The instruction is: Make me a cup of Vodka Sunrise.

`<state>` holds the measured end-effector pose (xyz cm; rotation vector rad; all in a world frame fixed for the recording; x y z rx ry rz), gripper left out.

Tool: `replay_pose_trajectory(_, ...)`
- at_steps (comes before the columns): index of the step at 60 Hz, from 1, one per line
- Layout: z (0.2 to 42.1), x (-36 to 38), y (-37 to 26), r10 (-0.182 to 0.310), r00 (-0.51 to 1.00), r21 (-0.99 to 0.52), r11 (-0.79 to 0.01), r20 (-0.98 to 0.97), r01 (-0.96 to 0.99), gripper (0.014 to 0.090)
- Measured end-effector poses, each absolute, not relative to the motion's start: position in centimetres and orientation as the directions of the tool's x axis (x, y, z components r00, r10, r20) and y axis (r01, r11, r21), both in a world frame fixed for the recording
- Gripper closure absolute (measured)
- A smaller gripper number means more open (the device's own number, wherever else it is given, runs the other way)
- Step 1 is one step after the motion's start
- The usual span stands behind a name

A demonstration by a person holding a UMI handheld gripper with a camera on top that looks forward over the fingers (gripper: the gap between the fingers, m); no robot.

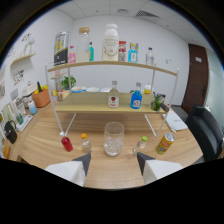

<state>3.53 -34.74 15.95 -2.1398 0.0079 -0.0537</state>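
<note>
Gripper open, empty. Clear round glass tumbler just ahead: fragile, slippery; grasp mid-wall. Clear red-labelled vodka bottle beyond tumbler, likely heavy.

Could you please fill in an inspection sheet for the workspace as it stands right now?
Surface: wooden table, with a two-tier wooden shelf rack standing on it.
Job's things: clear glass with what looks like ice, just ahead of the claw; clear bottle with red label and blue bottle on the lower shelf; small red bottle, two small capped bottles and an orange can on the table.
Clutter: assorted bottles on the top shelf; orange pot; small plant.
Grippers: claw open, holding nothing.
Cables: nothing seen.
Surroundings: white walls, dark door, black chair.
</note>
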Motion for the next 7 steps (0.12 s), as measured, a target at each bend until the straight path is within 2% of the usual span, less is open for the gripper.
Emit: replay_pose_trajectory(7, 15.97, 3.61, -34.78, -0.022, 0.998, -0.84, -0.542, 0.051, 0.031, 0.0189)
